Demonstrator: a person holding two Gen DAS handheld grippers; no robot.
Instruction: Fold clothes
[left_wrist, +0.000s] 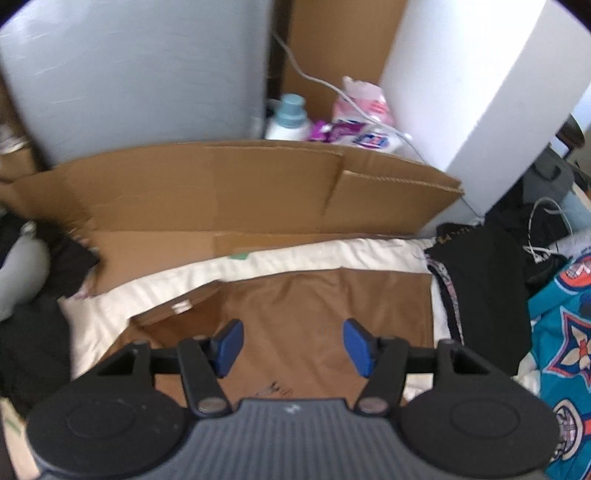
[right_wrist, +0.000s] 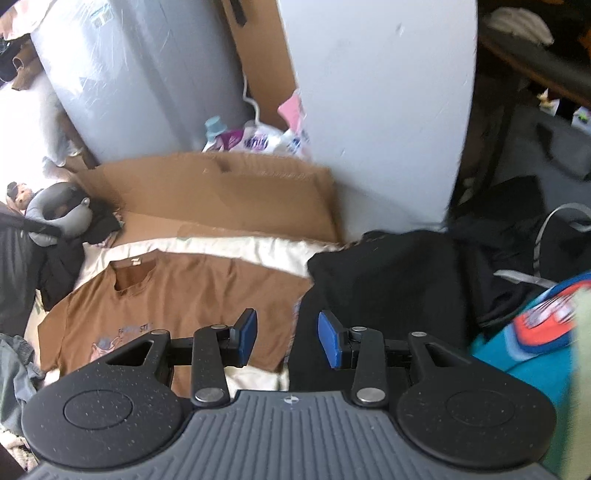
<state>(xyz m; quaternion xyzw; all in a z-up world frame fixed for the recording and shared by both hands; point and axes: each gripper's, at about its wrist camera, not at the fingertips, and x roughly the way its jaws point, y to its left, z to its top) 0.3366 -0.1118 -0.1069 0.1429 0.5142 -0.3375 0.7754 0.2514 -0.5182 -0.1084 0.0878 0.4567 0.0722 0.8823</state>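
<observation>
A brown T-shirt (left_wrist: 314, 314) (right_wrist: 177, 295) lies flat on a cream cloth (left_wrist: 147, 288) (right_wrist: 221, 247), its collar toward the cardboard. My left gripper (left_wrist: 293, 345) hovers over the shirt's middle, blue pads wide apart, nothing between them. My right gripper (right_wrist: 288, 338) hangs over the shirt's right edge where it meets a black garment (right_wrist: 388, 288) (left_wrist: 480, 288); its pads stand apart and hold nothing. A printed design shows on the shirt's chest in the right wrist view.
A flattened cardboard box (left_wrist: 240, 192) (right_wrist: 229, 195) stands behind the cloth. Detergent bottles (left_wrist: 291, 118) and packets sit behind it, beside a white panel (left_wrist: 472, 92). A teal patterned fabric (left_wrist: 561, 332) (right_wrist: 535, 332) lies at the right, a grey neck pillow (right_wrist: 48, 214) at the left.
</observation>
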